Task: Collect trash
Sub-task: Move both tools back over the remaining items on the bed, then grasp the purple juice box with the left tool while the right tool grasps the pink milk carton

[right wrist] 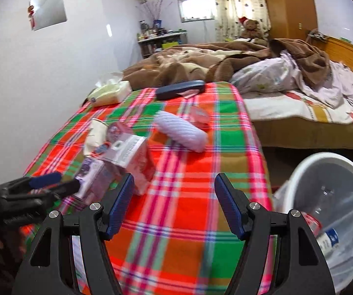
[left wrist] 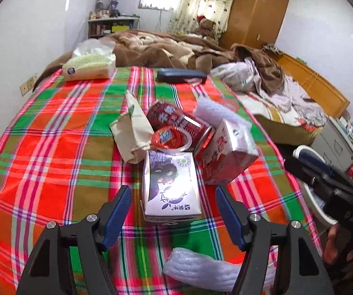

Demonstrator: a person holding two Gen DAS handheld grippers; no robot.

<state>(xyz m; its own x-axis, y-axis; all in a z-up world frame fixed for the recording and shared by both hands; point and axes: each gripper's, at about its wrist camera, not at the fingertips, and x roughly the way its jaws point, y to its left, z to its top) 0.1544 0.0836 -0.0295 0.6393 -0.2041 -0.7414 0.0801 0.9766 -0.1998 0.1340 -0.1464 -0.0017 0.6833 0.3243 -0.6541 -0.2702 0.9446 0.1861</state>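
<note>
Reaching step: left hand-held gripper (left wrist: 170, 198) spread wide, empty, lined up w/ purple-and-white drink carton (left wrist: 170, 188) lying on plaid-cloth tabletop (left wrist: 53, 147), front of trash pile. Right hand-held gripper (right wrist: 174, 186) also wide, empty, near white plastic bin (right wrist: 307, 169). Next, probably: ease fwd, straddle carton, squeeze, carry to bin.

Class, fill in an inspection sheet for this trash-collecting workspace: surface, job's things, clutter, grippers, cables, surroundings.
Surface: red-green plaid cloth covering the table.
Job's things: purple drink carton, pink carton, red can, jelly cup, paper bag, white foam pieces; white bin beside the table, lined, some trash inside.
Clutter: tissue pack, dark case.
Grippers: left gripper open, straddling the purple carton; right gripper open, empty.
Cables: nothing seen.
Surroundings: unmade bed, wardrobe.
</note>
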